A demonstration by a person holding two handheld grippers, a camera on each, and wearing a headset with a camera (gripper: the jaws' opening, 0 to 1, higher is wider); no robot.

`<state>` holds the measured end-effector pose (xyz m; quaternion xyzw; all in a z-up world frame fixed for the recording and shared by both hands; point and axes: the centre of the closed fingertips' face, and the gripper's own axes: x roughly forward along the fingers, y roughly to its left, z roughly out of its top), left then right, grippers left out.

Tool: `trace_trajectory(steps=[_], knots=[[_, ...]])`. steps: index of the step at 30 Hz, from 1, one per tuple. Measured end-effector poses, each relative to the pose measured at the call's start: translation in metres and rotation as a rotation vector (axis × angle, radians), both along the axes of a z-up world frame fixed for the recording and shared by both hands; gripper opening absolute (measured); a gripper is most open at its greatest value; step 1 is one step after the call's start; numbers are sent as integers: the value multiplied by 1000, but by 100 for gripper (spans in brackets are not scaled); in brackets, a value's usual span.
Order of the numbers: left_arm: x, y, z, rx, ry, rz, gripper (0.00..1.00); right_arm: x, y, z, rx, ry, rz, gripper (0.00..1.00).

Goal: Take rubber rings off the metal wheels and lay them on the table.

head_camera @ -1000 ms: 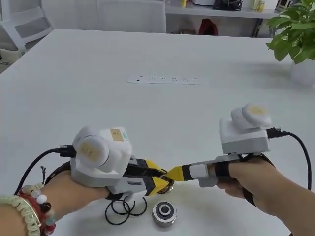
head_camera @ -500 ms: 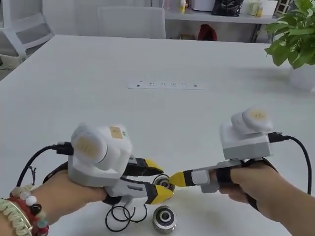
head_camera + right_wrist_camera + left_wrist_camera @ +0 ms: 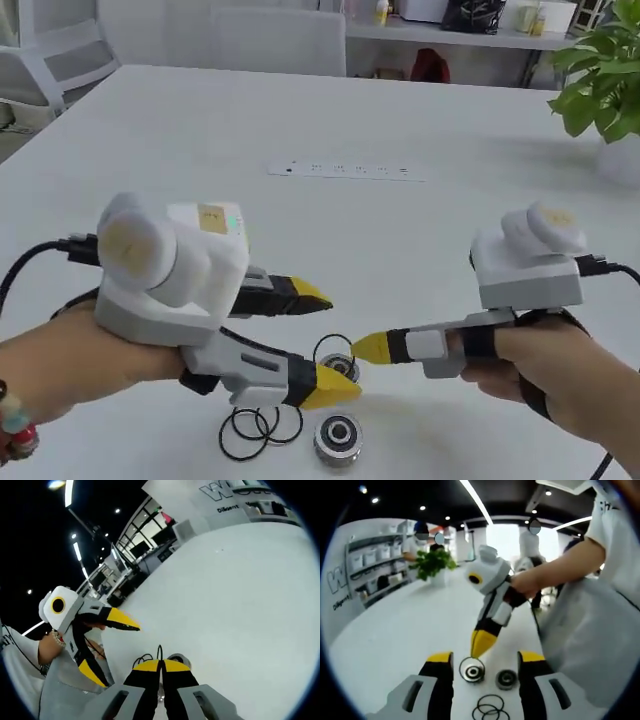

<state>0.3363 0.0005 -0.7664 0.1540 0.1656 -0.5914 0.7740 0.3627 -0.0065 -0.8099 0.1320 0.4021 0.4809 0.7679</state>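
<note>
Head view: the thin black rubber ring (image 3: 325, 340) sits half-lifted over the small silver metal wheel (image 3: 343, 368). My right gripper (image 3: 358, 348), just right of that wheel, looks pinched shut on the ring; my left gripper (image 3: 338, 345) straddles the wheel, jaws wide. I'd pull rightward.

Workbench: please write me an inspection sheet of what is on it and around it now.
Surface: white table.
Job's things: near wheel bare; far wheel; loose rings lying flat.
Clutter: power strip.
Grippers: left hand-held gripper open, over the far wheel; right hand-held gripper shut, apparently on the pinched ring at the far wheel.
Cables: a black cable on each gripper.
Surroundings: plant, chairs.
</note>
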Motion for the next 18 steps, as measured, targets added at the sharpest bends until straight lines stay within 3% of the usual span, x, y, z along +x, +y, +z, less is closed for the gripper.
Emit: trace_trajectory(steps=[5,9,15,18], knots=[[-2,17,21,-7,-43,33,58,-4,0,17,0,-39,25,0],[-4,34,36,-21,-68,65,61,-8,0,33,36,-51,26,0],[-9,63,43,9,-99,116,67,-16,-6,42,14,-91,53,0],[-12,78,45,7,-100,152,69,-19,-5,53,51,-100,52,0]])
